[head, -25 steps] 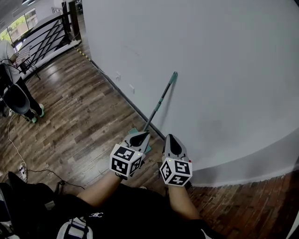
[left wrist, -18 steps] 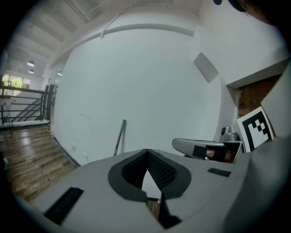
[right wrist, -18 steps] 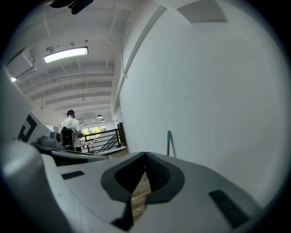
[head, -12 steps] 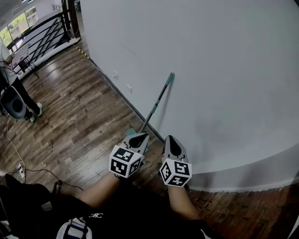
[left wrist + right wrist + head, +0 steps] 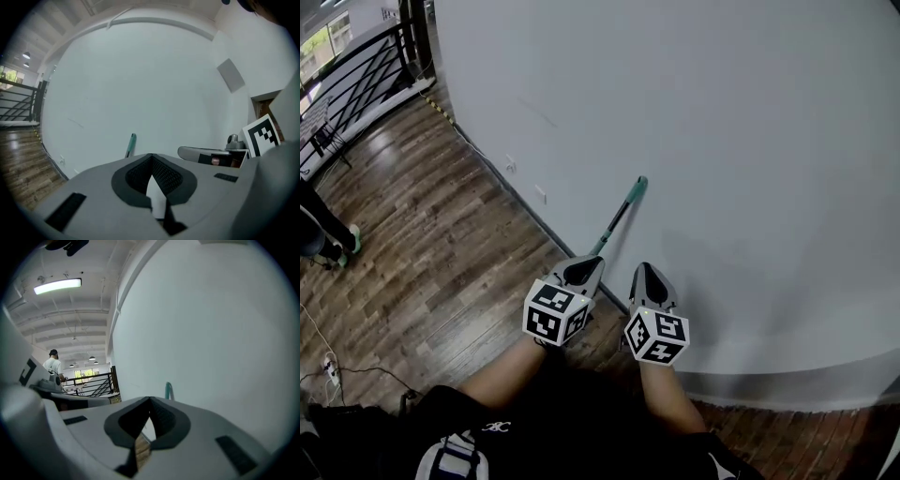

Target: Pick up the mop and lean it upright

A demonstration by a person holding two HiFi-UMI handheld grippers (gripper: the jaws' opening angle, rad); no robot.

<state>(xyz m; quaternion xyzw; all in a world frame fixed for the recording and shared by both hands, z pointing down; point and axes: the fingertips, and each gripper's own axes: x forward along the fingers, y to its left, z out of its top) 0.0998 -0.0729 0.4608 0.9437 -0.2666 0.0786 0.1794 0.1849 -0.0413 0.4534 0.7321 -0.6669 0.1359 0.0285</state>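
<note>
The mop (image 5: 619, 217) leans upright against the white wall (image 5: 722, 141), its teal handle tip resting on the wall. Its lower end is hidden behind my left gripper (image 5: 584, 269). My left gripper and right gripper (image 5: 646, 275) hover side by side just in front of the mop's base, both shut and empty. In the left gripper view the handle top (image 5: 132, 141) shows above my closed left gripper (image 5: 151, 155). In the right gripper view the handle top (image 5: 168, 390) stands just beyond my closed right gripper (image 5: 150, 399).
The wall curves round to the right over a wooden floor (image 5: 422, 253). A black railing (image 5: 356, 66) stands at the far left. A person's legs (image 5: 323, 230) show at the left edge, and a cable (image 5: 328, 366) lies on the floor.
Both grippers have moved forward to the wall and the mop. The mop's head is now hidden behind the left gripper. The mop itself has not moved.
</note>
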